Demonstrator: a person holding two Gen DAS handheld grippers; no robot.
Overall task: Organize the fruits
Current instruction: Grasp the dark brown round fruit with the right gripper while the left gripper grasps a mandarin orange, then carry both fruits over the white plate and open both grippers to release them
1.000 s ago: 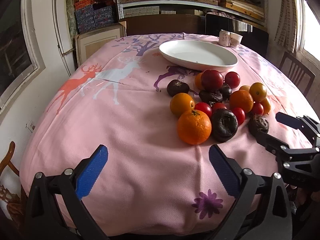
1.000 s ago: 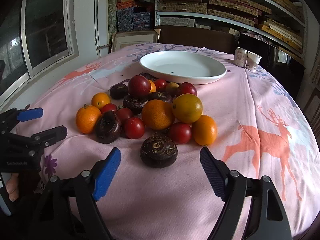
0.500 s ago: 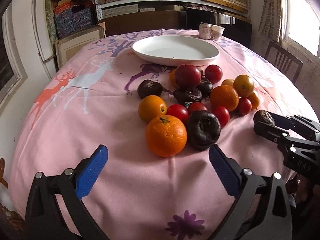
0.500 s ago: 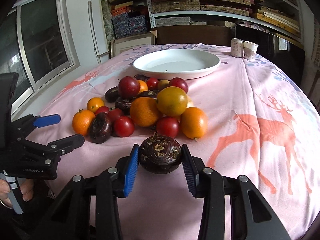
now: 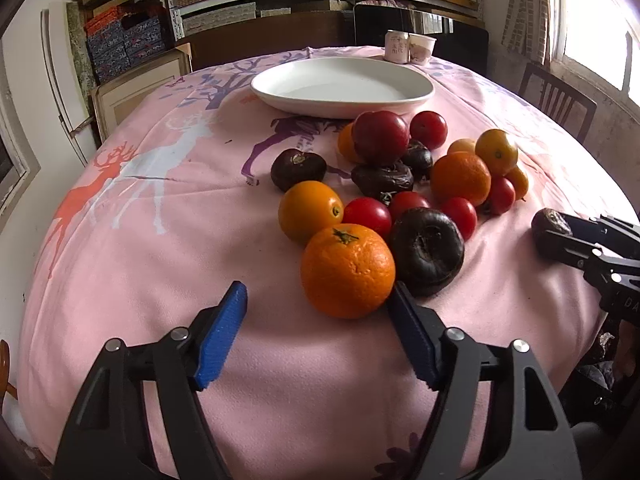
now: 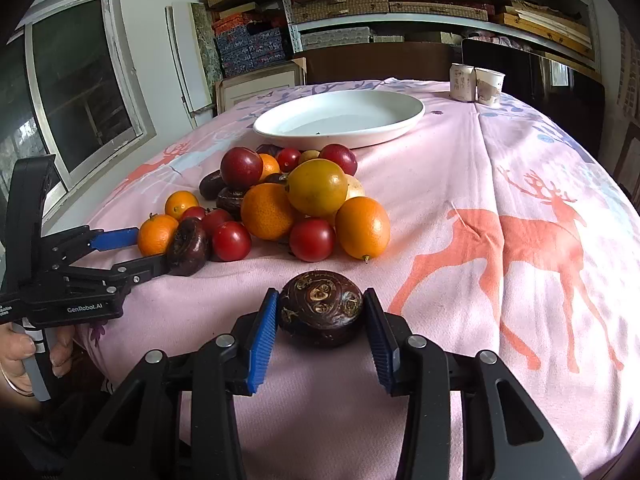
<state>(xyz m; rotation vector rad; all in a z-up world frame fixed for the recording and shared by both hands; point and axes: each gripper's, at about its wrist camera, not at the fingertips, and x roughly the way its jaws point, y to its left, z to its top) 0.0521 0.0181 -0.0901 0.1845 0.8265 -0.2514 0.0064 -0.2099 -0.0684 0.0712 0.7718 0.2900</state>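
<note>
The right gripper (image 6: 320, 320) clamps a dark wrinkled fruit (image 6: 322, 312) at lower centre, where a second ago its jaws stood wide. The left gripper (image 5: 316, 312) is closing around the orange (image 5: 347, 270), right pad touching, left still apart; a lopsided squeeze could roll it into the pile.

**Black tools with blue pads**

The left tool (image 5: 316, 320) is black. Each of its two fingers ends in a flat blue pad with tiny ridges. Round silver screws sit on the black arms behind the pads.

The right tool (image 6: 322, 334) looks just the same: black arms, blue ridged pads, shiny round screws.

From the right camera, small white letters show on the left tool's side. Its handle is grey and white. A thin bangle sits on the wrist of the hand (image 6: 24, 354).
</note>
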